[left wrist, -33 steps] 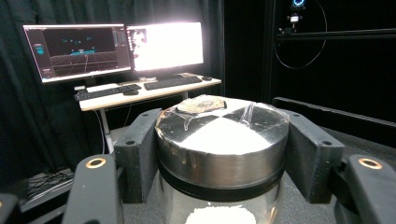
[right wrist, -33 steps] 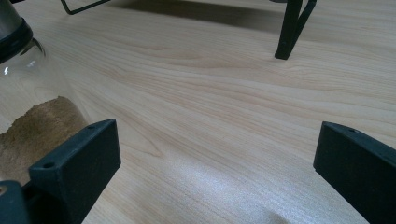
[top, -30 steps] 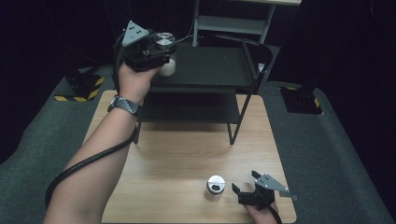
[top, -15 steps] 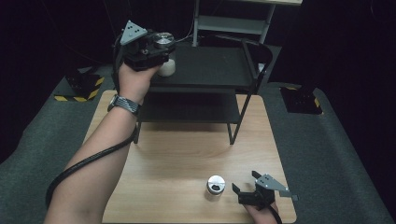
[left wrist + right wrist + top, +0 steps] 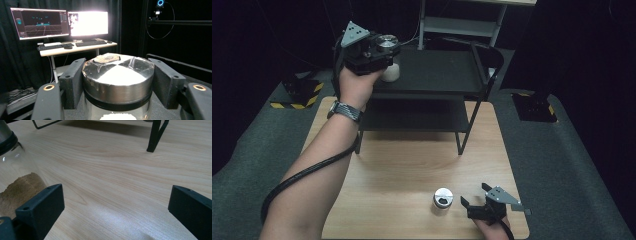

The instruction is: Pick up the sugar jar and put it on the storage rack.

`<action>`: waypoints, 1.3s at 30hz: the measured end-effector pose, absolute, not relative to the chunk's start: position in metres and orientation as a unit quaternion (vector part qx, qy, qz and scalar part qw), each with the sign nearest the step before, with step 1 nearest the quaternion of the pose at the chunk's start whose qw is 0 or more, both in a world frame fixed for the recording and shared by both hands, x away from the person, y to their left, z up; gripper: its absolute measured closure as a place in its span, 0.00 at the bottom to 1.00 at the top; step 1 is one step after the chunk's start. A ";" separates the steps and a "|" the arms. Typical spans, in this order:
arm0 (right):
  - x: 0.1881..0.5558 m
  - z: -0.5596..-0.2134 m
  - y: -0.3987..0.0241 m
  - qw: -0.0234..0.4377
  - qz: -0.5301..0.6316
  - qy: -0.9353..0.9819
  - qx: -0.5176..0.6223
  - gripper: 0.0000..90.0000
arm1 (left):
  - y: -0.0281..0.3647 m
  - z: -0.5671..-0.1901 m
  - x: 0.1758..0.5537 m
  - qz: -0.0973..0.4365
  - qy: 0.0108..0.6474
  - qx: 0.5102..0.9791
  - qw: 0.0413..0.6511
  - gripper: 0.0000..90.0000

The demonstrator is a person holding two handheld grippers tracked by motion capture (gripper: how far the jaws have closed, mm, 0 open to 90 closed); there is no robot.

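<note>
Steel-capped jar (image 5: 117, 82) clamped in left claw (image 5: 384, 52), base cut off; right claw (image 5: 115, 207) wide, empty.

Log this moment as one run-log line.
left gripper: shut on white-powder jar, jaws just easing, at rack top | right gripper: open beside brown-powder jar on table

Jar (image 5: 117, 82) base cut off by frame bottom; second jar (image 5: 15, 170) mostly cropped, contents perhaps brown powder.

Jar lid (image 5: 117, 75): brushed metal, glossy; jar body clear glass. Tongs (image 5: 120, 82): matt black plastic. Worktop (image 5: 412, 175): smooth pale wood grain. Shelf (image 5: 437, 70): matt black metal.
</note>
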State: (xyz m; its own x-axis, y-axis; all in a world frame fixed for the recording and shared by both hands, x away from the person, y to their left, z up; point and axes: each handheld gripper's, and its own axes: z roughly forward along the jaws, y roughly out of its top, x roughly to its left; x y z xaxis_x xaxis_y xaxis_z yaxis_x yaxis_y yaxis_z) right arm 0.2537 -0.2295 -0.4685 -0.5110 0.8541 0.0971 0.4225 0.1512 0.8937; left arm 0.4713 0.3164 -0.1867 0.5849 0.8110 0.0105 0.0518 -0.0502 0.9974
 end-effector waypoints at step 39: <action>0.254 -0.467 -0.226 0.230 0.473 0.728 0.440 0.00 | 0.341 -0.208 0.426 0.315 0.318 0.654 0.610 0.00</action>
